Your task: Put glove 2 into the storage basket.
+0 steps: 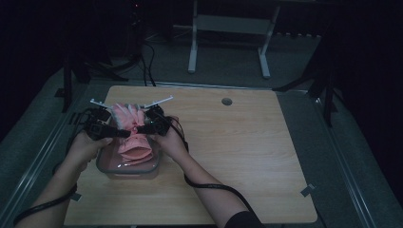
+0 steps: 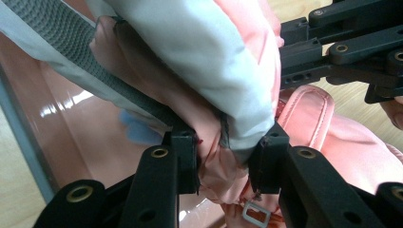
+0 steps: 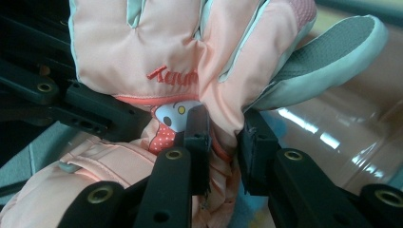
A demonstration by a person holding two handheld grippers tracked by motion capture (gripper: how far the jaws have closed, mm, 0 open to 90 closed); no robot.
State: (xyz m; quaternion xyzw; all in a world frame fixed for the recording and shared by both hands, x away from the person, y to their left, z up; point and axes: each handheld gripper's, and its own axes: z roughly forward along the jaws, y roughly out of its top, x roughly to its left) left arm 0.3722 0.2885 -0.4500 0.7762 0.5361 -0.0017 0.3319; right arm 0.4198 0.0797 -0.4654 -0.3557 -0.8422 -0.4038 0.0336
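High view: both grippers meet over a clear container (image 1: 107, 167) near the table's (image 1: 237, 152) left edge. Left gripper (image 2: 223, 152) and right gripper (image 3: 223, 137) each pinch the pink glove (image 1: 130, 121) at its wrist.

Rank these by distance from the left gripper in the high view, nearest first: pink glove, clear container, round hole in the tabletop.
1. pink glove: clamped in the left gripper.
2. clear container: directly beneath the glove.
3. round hole: far right, near the table's back edge.
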